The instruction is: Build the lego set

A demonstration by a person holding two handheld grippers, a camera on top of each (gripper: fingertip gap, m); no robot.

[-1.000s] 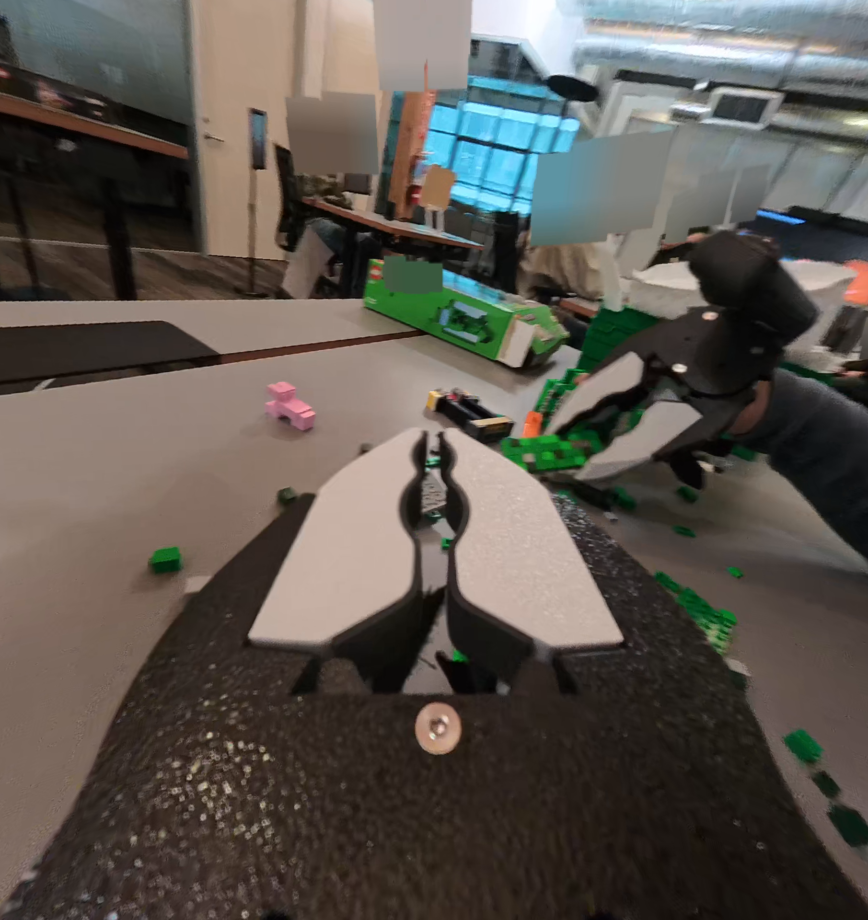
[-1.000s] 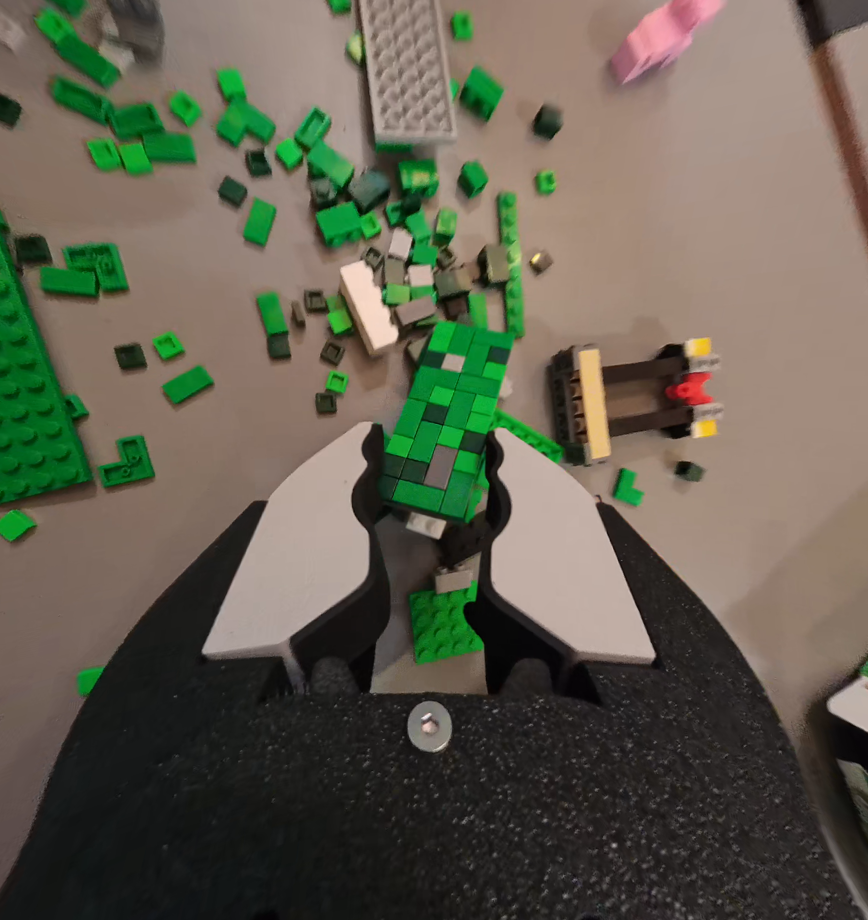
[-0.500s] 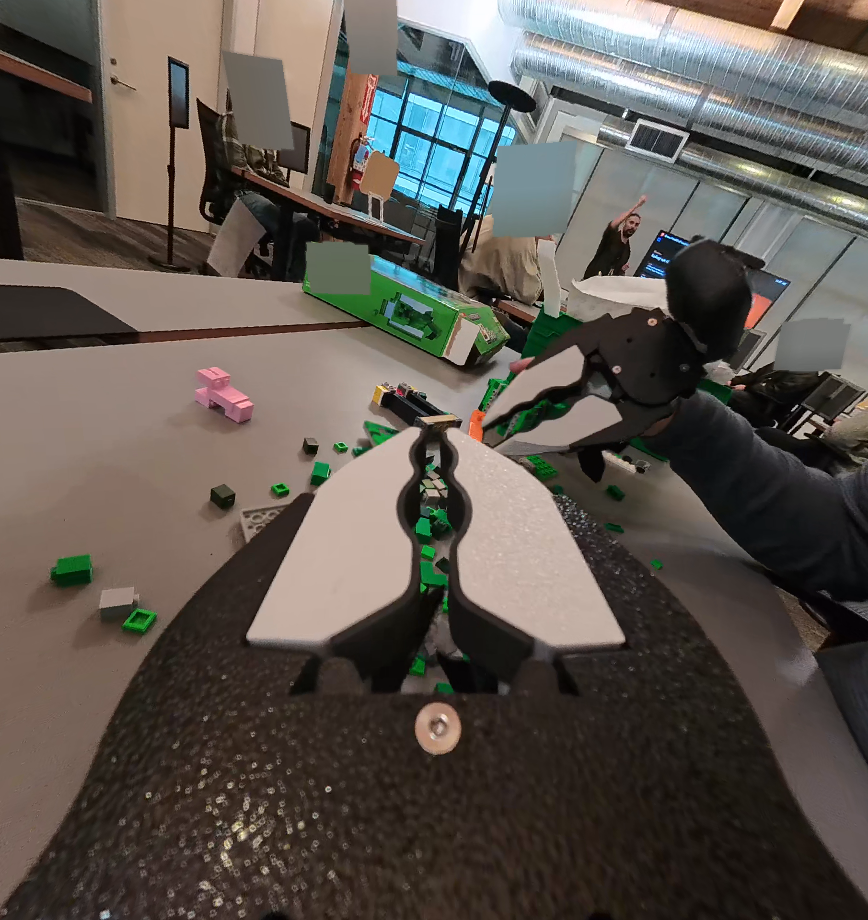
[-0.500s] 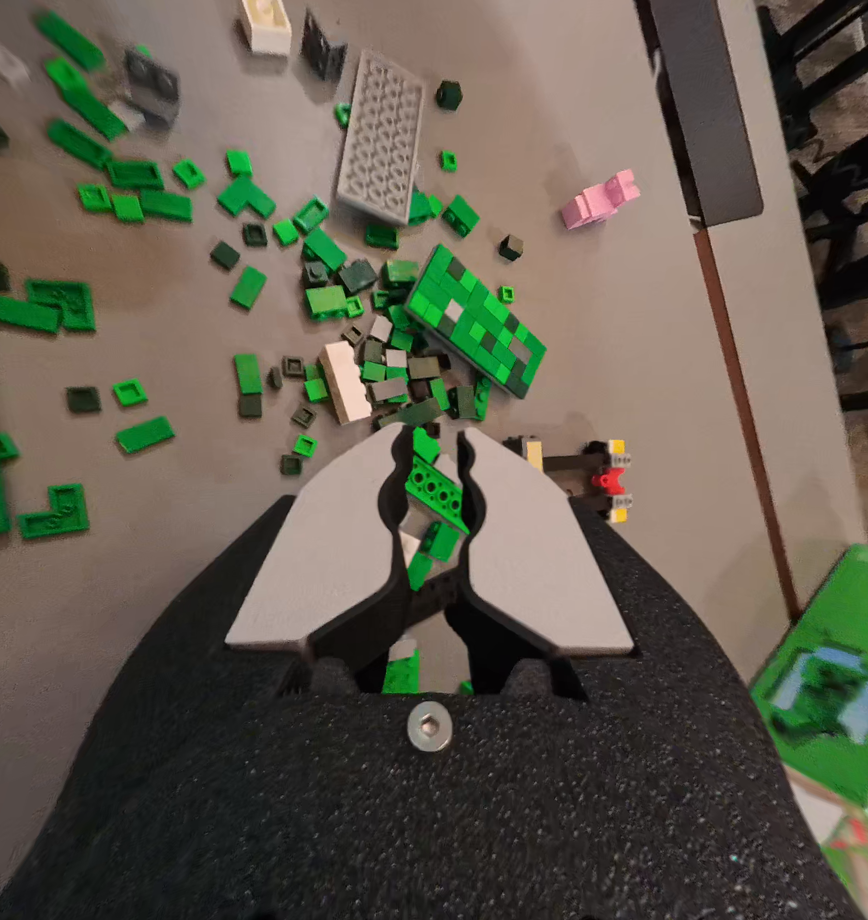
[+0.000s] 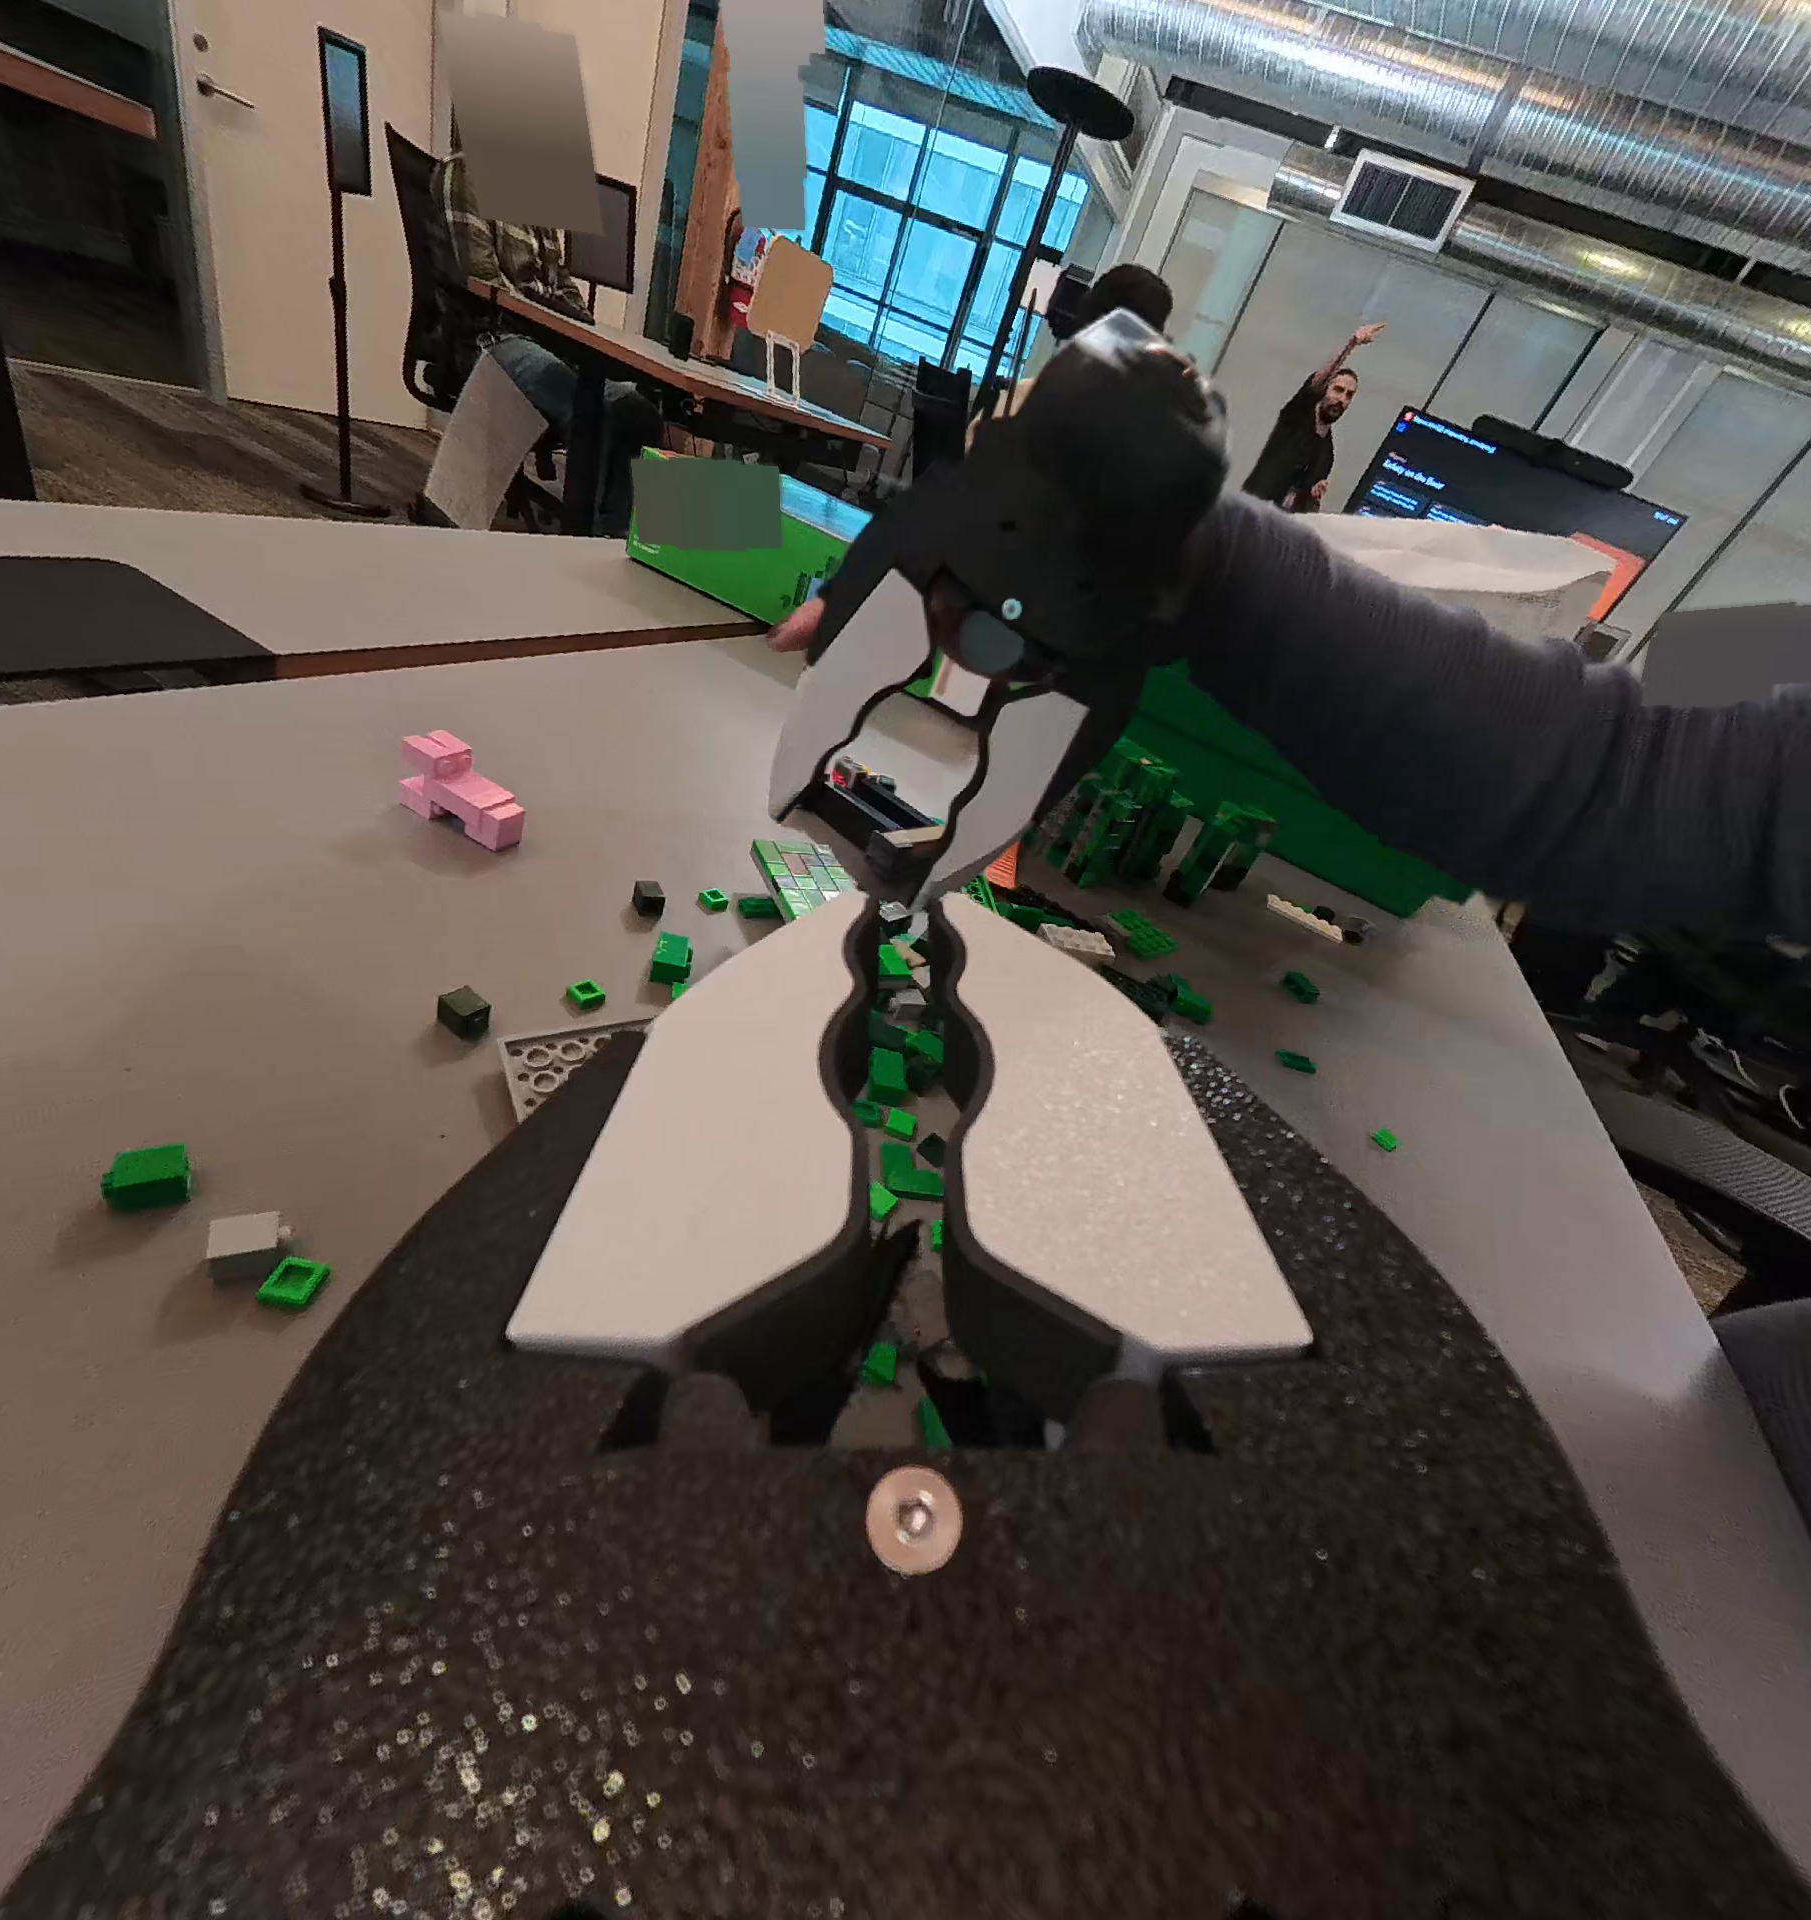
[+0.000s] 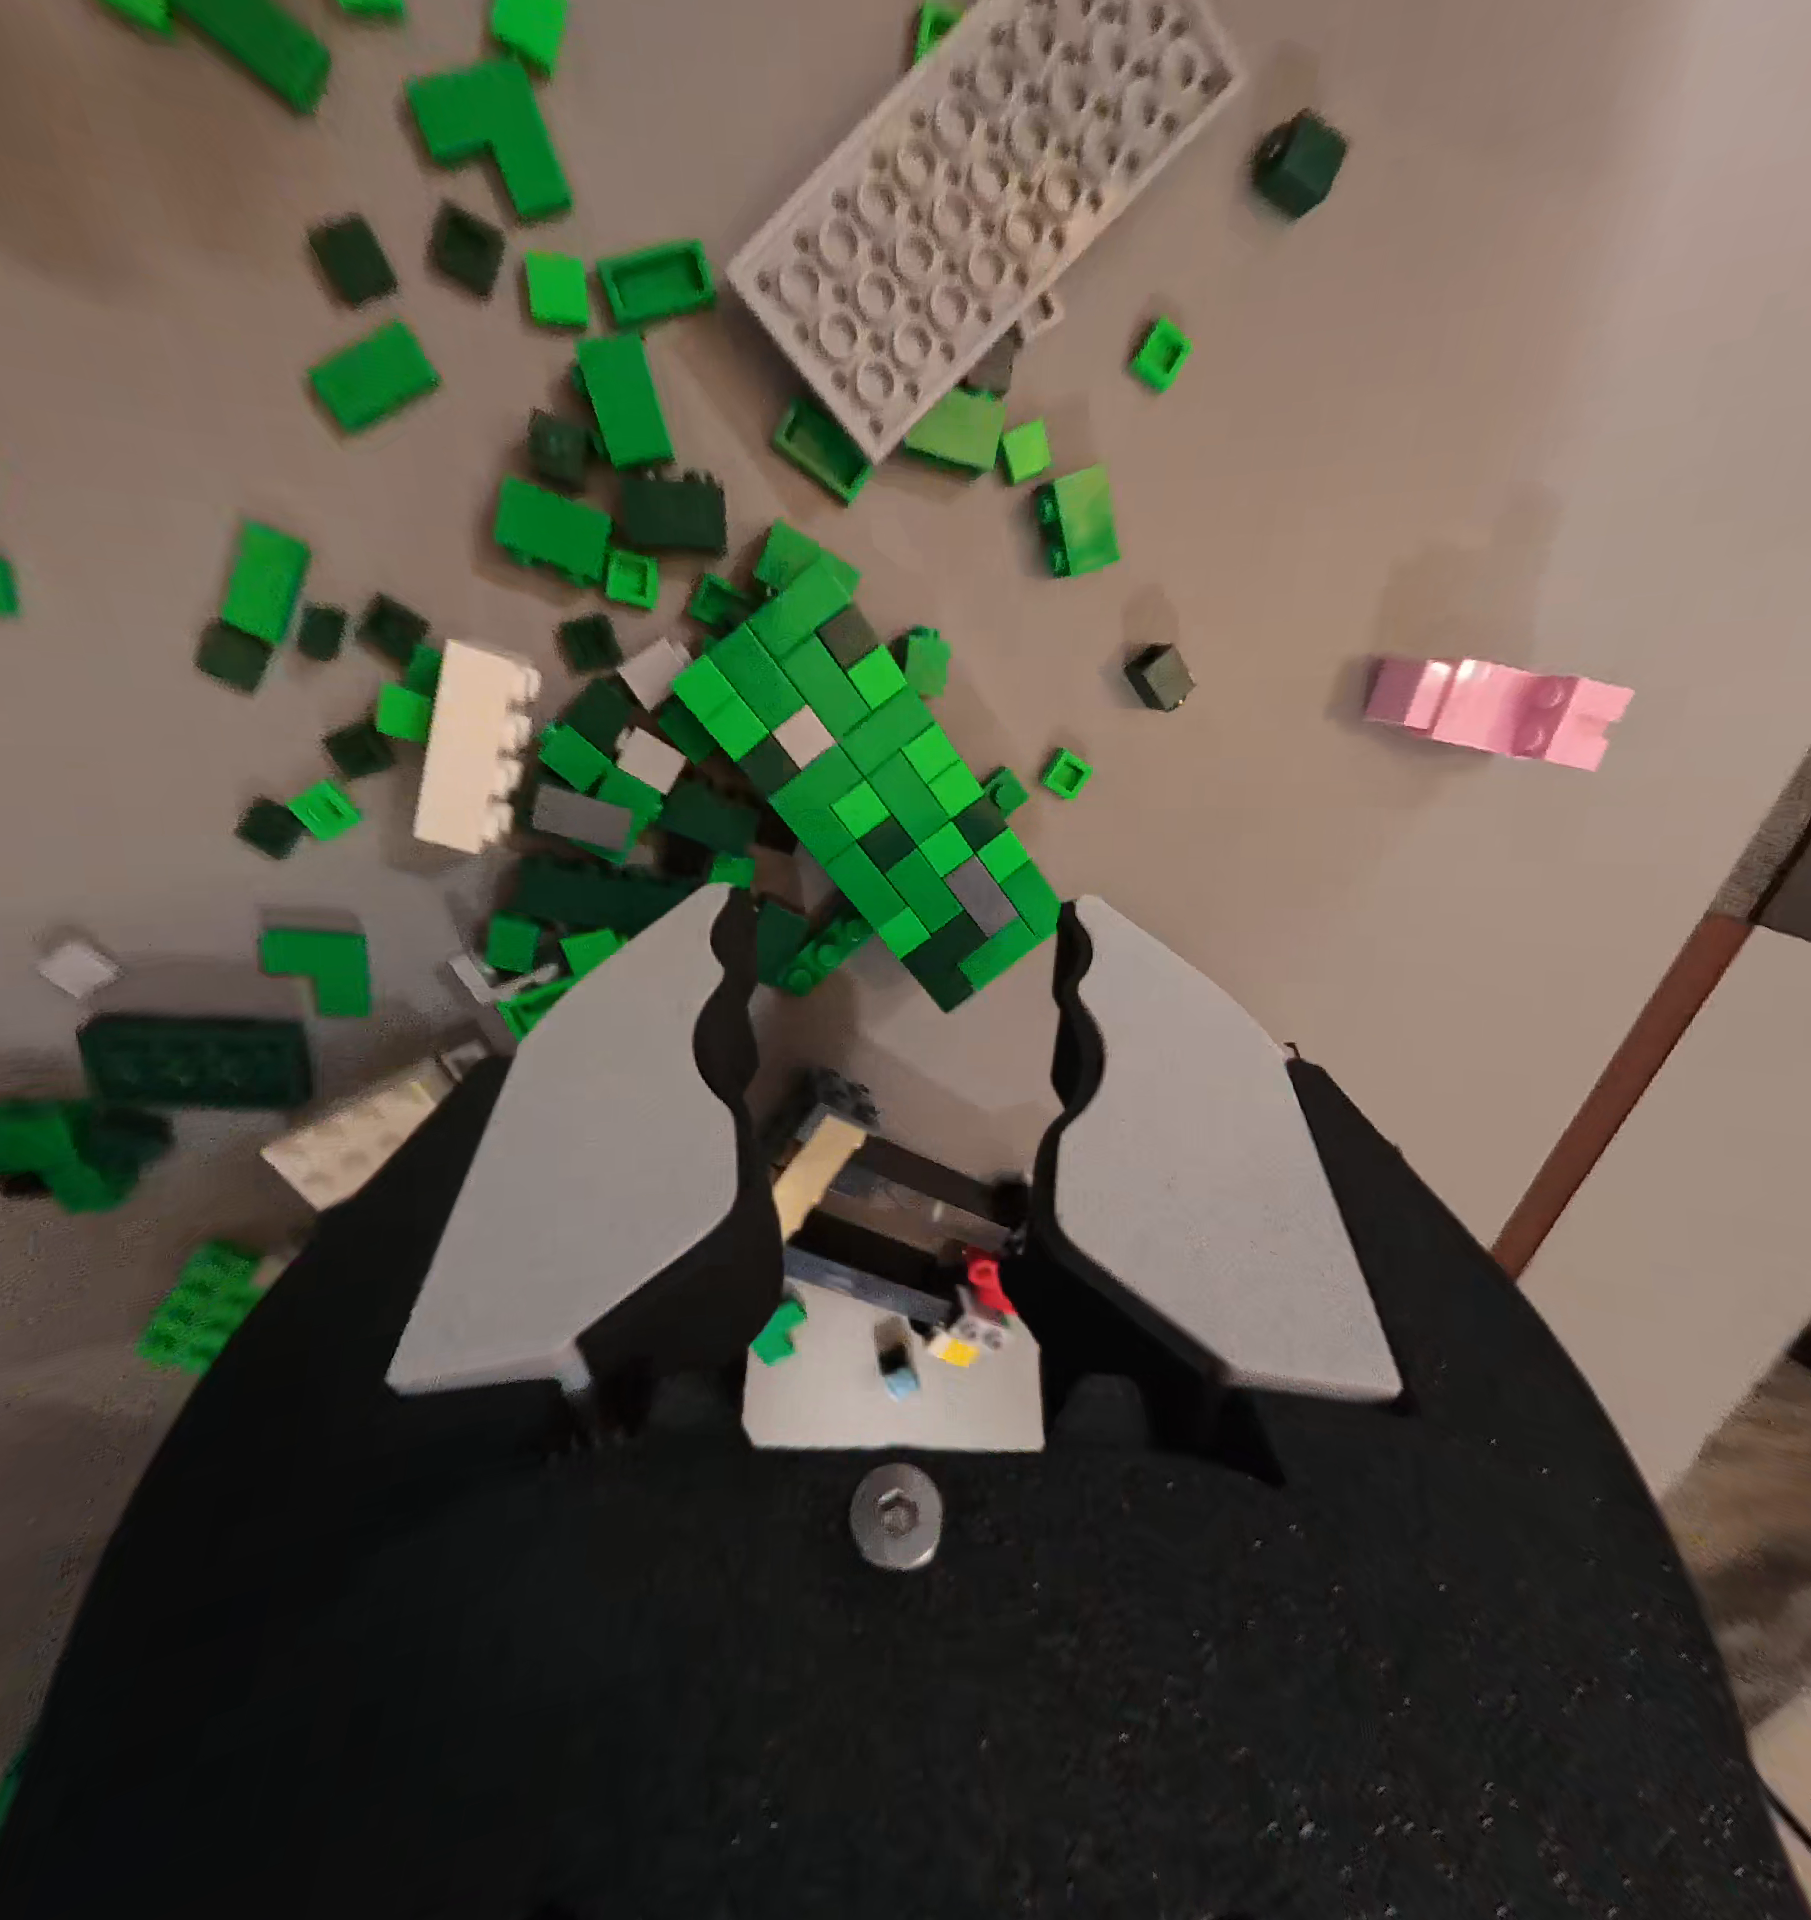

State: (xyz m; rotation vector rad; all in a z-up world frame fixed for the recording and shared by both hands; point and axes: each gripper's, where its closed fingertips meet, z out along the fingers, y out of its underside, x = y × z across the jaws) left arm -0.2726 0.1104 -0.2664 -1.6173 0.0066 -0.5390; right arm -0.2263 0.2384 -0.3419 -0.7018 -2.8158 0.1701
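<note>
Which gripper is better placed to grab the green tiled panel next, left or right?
Right, probably. The right gripper is open and sits just above the green tiled panel, whose near end lies between its fingertips. The left gripper is shut and farther back, over loose bricks.

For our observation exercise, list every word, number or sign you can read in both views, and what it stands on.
Dark screen, far right of the left wrist view: lines of writing, too small to read.
Green box: nothing legible on its visible part.
Right wrist view: none.
</note>
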